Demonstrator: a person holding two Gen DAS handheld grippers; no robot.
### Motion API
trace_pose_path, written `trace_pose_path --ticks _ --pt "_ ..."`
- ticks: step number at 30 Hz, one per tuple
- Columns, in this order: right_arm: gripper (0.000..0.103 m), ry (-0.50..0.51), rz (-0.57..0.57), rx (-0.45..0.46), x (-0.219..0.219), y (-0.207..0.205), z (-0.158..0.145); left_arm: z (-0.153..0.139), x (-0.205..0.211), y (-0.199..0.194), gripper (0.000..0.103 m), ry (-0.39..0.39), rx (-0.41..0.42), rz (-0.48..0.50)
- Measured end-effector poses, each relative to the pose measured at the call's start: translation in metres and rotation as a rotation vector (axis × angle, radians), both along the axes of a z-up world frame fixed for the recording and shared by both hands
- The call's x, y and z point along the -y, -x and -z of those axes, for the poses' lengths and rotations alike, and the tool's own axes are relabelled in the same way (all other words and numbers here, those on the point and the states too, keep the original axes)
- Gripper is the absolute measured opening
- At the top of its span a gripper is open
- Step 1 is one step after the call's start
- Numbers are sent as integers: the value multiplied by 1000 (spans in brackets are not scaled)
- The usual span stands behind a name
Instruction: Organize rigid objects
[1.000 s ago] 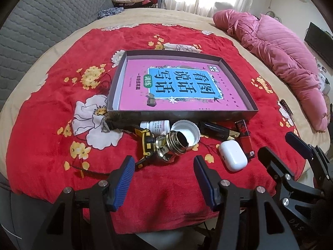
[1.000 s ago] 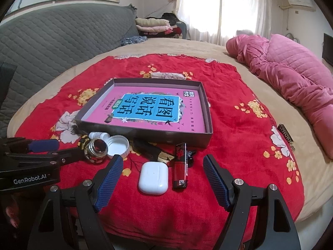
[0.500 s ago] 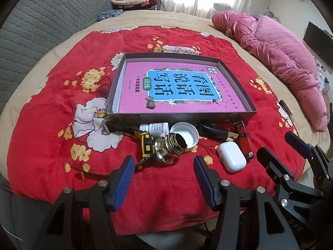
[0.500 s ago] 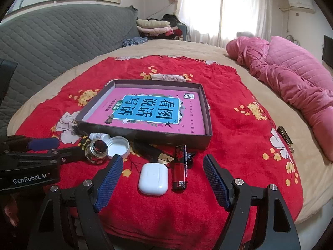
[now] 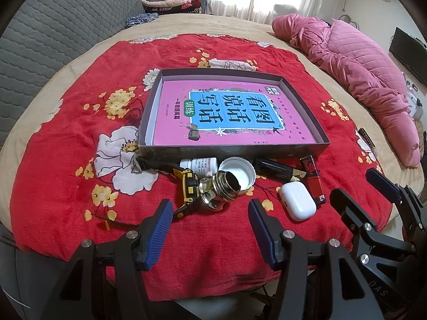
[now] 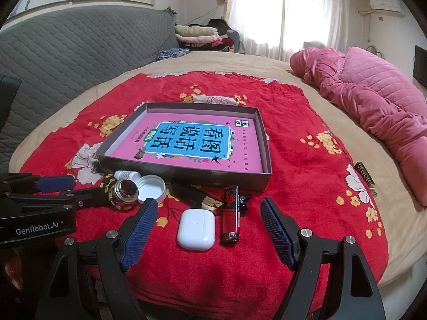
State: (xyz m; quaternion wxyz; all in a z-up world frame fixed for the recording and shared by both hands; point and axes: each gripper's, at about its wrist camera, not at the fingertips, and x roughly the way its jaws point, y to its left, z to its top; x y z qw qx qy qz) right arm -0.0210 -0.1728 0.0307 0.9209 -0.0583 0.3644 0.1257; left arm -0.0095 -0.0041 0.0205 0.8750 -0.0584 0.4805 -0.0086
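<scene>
While both hand-held grippers, left [image 5: 208,226] and right [image 6: 206,236], hover wide open and empty, the earbud case [image 6: 196,229] lies near the tray [image 6: 213,178]; a square, level pinch looks best.

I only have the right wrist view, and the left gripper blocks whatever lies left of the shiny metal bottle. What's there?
Observer: A yellow-and-black tool, right beside the metal bottle.
Operator: Is the left gripper holding anything?
Observer: No. The left gripper is open and empty, short of the bottle.
Operator: Anything near the box's front-left corner?
Observer: A dark-handled tool lies along the front wall of the box, left of the white pill bottle.
</scene>
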Motion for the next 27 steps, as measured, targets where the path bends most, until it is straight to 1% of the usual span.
trace_pose_path --ticks 14,22,27 --pt "80 -13 31 -1 8 -2 -1 -2 -5 0 58 -6 11 -12" --pt "80 -51 82 -28 22 -7 4 -1 -11 -1 58 -24 17 -21" --pt "80 -56 92 -41 24 -9 7 3 -19 -3 58 -23 12 -32"
